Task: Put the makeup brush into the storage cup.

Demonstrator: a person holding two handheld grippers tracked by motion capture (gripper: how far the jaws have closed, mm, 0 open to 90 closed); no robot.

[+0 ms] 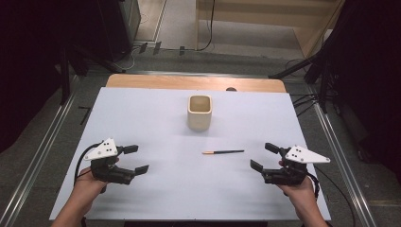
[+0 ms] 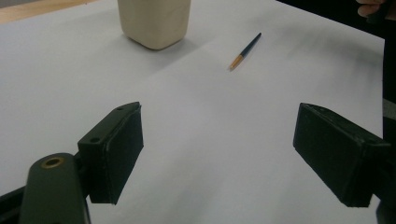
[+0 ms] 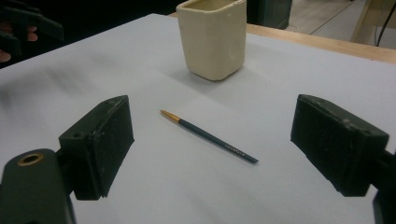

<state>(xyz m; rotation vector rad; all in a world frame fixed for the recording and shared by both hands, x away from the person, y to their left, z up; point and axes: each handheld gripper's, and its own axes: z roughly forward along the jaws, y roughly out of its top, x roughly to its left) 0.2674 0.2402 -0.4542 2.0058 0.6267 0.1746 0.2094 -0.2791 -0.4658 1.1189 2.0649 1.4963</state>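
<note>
A cream square cup (image 1: pixel 200 112) stands upright near the middle of the white table top (image 1: pixel 156 184); it appears too in the left gripper view (image 2: pixel 154 21) and the right gripper view (image 3: pixel 214 37). A thin dark paintbrush with an orange tip (image 1: pixel 223 152) lies flat in front of the cup, a little to its right (image 2: pixel 245 50) (image 3: pixel 208 136). My left gripper (image 1: pixel 135 159) rests low at the front left, open and holding nothing (image 2: pixel 219 154). My right gripper (image 1: pixel 264 156) sits at the front right, open and empty, just right of the brush (image 3: pixel 212 154).
A wooden strip (image 1: pixel 196 82) edges the table's far side. Metal rails (image 1: pixel 338 156) run along both sides on the floor. Cables and dark stand legs (image 1: pixel 307 66) lie beyond the table.
</note>
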